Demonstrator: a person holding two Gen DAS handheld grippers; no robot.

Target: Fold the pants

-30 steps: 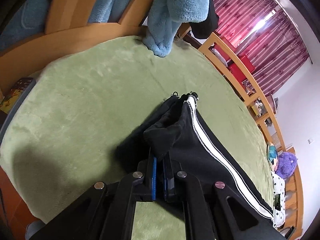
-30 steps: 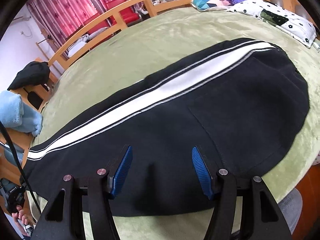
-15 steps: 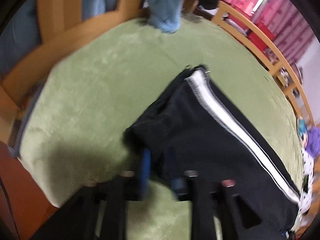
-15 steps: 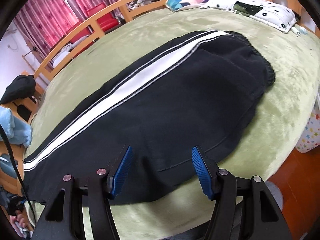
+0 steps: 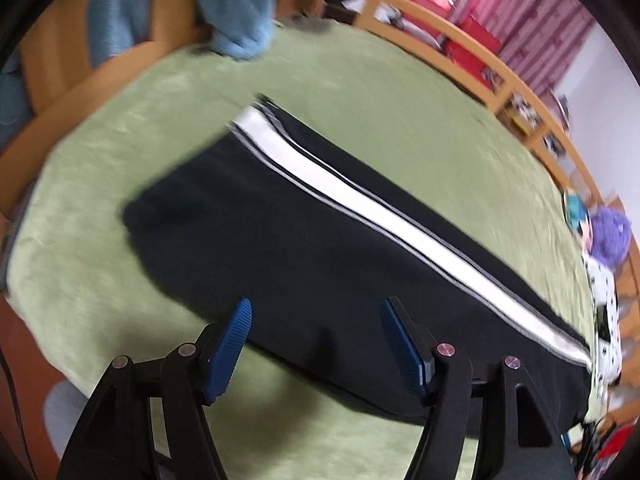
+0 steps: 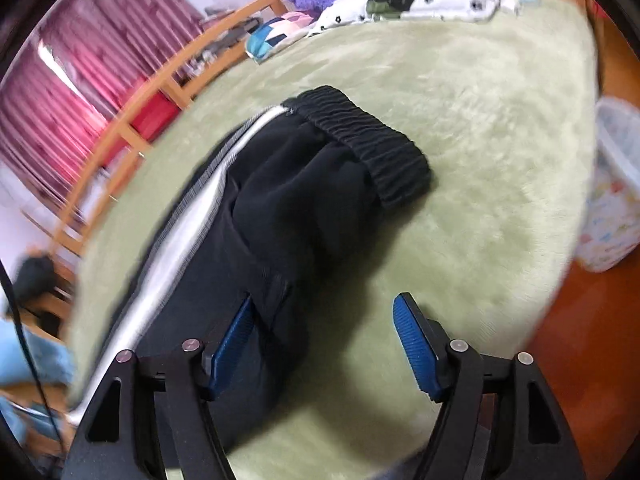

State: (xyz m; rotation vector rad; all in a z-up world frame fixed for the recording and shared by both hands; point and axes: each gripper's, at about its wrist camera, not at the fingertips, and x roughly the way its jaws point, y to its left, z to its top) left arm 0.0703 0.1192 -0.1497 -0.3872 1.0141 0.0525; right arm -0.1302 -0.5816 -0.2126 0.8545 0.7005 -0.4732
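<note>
A wide bed under a green plush blanket [image 5: 360, 92] fills both my views, wooden rails along its far side. On it lie the pants [image 5: 320, 248], black with a white side stripe [image 5: 360, 200], laid long and flat with one leg over the other; the hems point toward the foot of the bed in my left view, and the ribbed elastic waistband [image 6: 360, 140] sits at the other end in my right view.

They look soft and limp, a light knit that will sag and drag on the plush rather than slide, so I judge a pinch through every layer is needed. The waistband is the thickest, firmest place to grab; the hems are the other.

My left gripper [image 5: 316, 340] has just been opening and stands wide above the near edge of the legs, holding nothing. My right gripper [image 6: 324, 344] has also just opened further, one finger over the cloth near the seat, the other over blanket, gripping nothing
</note>
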